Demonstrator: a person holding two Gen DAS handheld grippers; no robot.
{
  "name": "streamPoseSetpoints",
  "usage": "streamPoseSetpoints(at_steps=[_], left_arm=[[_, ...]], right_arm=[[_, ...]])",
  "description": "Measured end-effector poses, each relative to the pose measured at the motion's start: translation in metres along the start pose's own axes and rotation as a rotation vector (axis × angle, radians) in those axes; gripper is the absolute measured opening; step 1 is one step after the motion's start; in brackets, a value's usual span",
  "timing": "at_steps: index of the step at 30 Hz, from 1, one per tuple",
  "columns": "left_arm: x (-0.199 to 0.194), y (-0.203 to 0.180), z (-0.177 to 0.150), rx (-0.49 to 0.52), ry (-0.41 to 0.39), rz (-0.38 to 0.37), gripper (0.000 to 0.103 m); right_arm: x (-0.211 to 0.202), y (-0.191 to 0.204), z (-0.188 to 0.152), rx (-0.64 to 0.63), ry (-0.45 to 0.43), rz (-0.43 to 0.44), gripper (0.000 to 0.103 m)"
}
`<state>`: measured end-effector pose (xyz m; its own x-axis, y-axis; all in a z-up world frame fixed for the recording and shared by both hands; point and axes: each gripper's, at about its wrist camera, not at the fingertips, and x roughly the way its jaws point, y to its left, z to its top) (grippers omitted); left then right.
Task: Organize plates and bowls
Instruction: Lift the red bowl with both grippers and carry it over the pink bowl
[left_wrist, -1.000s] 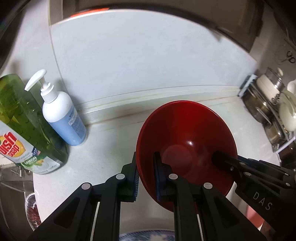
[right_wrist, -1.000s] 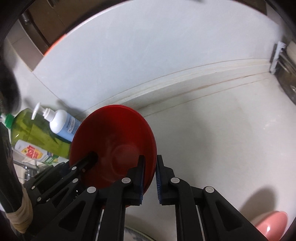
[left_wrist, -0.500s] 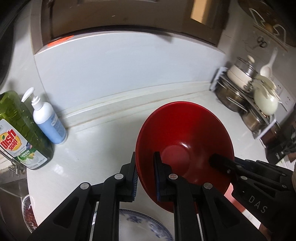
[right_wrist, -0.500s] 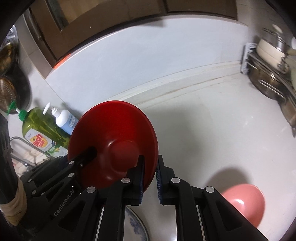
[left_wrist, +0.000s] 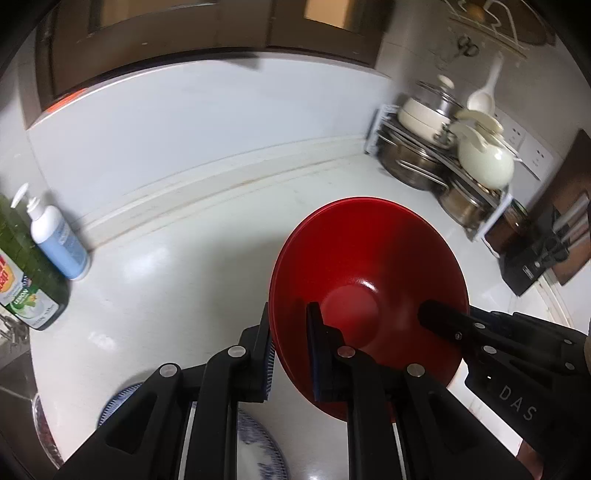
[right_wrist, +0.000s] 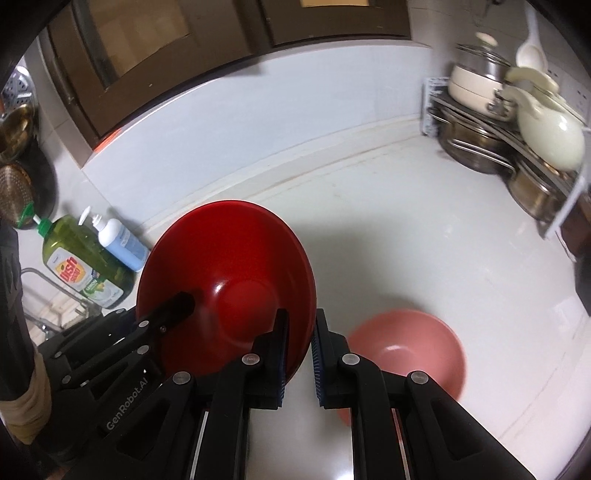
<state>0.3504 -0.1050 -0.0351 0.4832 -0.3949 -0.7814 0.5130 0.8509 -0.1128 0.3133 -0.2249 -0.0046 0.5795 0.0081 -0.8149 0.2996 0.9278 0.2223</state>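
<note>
Carried rightward across the counter (right_wrist: 424, 229) since a second ago, toward pink bowl (right_wrist: 406, 354); red bowl (left_wrist: 369, 280) aloft, rim pinched by left gripper (left_wrist: 290, 354) and right gripper (right_wrist: 298, 354). Likely light, stiff, glossy-slick; best gripped at opposite rim edges

The white table (right_wrist: 424, 229) carries a pink bowl (right_wrist: 413, 350) near its front, a green dish-soap bottle (right_wrist: 81, 266) touching a white pump bottle (right_wrist: 122, 243) at the left against the wall, a blue-patterned plate (left_wrist: 255, 443) and a rack of pots (right_wrist: 517, 147) at the right.
</note>
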Motion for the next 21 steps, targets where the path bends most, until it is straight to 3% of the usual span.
streamPoseSetpoints(at_steps=[21], left_arm=[[0.048, -0.075, -0.022, 0.1, 0.149, -0.059, 0.016]], right_arm=[[-0.006, -0.087, -0.036, 0.117, 0.064, -0.091, 0.013]])
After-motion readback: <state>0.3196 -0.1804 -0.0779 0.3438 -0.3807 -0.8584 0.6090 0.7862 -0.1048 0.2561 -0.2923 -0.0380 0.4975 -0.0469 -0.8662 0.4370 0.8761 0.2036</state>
